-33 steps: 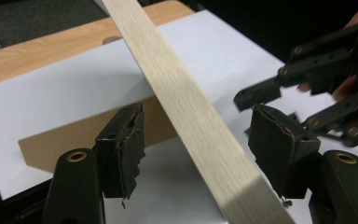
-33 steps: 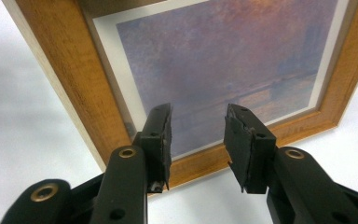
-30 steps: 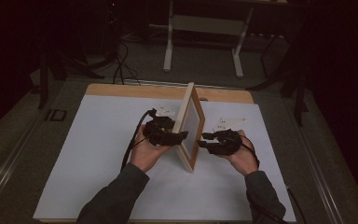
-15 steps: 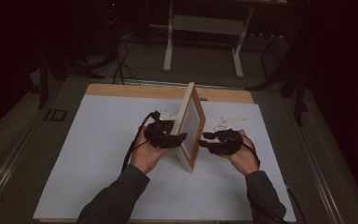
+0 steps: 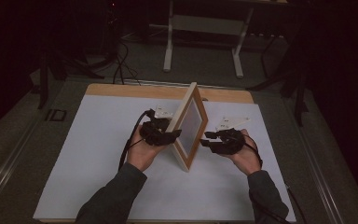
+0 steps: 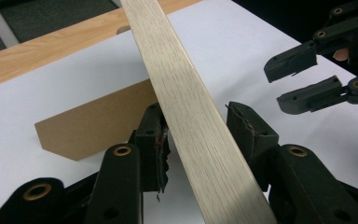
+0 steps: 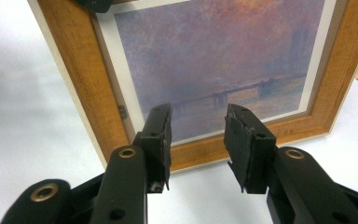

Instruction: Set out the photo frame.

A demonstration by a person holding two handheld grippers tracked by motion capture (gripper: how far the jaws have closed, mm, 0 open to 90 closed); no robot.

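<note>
A wooden picture frame (image 5: 191,126) stands upright on the white table cover (image 5: 93,144), its picture side toward the right. My left gripper (image 5: 176,134) sits over the frame's near side edge. In the left gripper view, the pale frame edge (image 6: 186,107) runs between the jaws of my left gripper (image 6: 198,126). The left pad touches the edge and a thin gap shows at the right pad. A brown back stand (image 6: 98,123) props the frame. My right gripper (image 5: 205,139) is open just short of the picture (image 7: 214,60), with nothing between the jaws of my right gripper (image 7: 198,121).
A strip of bare wooden tabletop (image 5: 135,91) runs along the far edge. Beyond it on the dark floor are a metal stand (image 5: 203,28) and cables (image 5: 121,65). White cover stretches wide to the left and toward the front.
</note>
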